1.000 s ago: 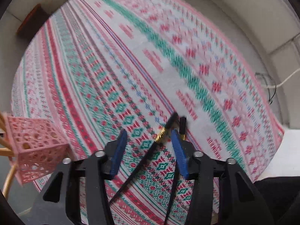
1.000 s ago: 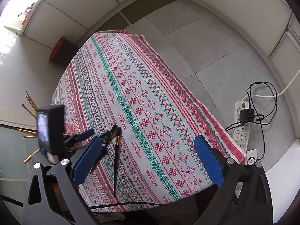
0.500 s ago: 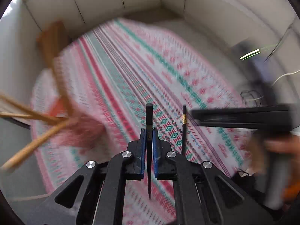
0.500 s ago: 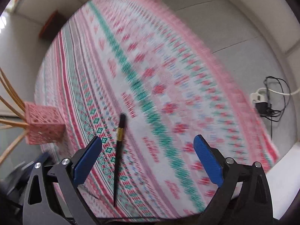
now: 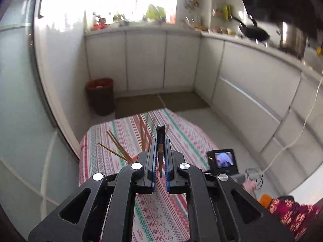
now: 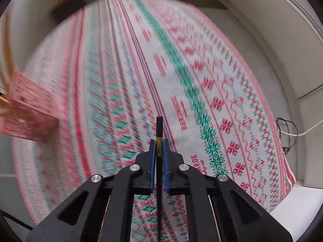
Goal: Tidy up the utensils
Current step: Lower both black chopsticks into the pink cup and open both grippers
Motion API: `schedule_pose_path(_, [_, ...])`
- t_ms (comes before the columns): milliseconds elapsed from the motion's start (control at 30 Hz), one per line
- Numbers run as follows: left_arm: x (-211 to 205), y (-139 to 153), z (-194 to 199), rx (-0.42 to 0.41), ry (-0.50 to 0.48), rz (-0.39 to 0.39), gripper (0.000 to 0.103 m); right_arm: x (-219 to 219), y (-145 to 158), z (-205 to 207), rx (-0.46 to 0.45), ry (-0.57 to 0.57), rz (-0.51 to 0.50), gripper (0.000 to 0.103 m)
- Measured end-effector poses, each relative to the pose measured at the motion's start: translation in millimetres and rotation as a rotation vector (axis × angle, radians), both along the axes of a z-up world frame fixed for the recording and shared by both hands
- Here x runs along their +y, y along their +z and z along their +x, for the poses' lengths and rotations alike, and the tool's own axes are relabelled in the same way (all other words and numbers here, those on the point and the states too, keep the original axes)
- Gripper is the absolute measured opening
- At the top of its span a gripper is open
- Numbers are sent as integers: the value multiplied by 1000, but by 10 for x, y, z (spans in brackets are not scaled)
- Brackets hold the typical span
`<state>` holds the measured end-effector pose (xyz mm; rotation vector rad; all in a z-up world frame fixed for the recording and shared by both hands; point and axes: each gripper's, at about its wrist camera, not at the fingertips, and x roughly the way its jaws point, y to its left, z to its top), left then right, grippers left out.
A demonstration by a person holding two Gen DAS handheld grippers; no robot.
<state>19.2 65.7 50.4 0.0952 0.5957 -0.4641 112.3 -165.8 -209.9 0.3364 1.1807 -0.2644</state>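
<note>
black chopstick (image 5: 160, 141) clamped in the left gripper (image 5: 160, 155) above the desk (image 5: 181, 137); the right gripper (image 6: 159, 153) is closing on another chopstick (image 6: 159, 129), right of the pink holder (image 6: 28, 111).

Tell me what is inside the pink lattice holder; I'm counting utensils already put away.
Light wooden chopsticks stick out of the pink lattice holder, fanned apart. The left gripper covers the holder in its own view, and blur hides the exact count.
</note>
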Motion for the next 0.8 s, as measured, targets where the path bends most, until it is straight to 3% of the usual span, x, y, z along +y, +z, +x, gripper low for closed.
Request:
schedule_pose_path(367, [189, 285, 14, -31, 115, -102, 6, 264, 2389, -865, -572, 194, -14, 7])
schedule_pose_path(467, [176, 231, 159, -16, 140, -106, 6, 305, 2738, -935, -661, 230, 10, 7])
schedule_pose_path(600, [69, 84, 384, 24, 166, -82, 6, 353, 2961, -816, -718, 258, 43, 7])
schedule_pose_path(800, [-70, -272, 752, 114, 191, -41, 7, 256, 2830, -519, -707, 279, 117, 7])
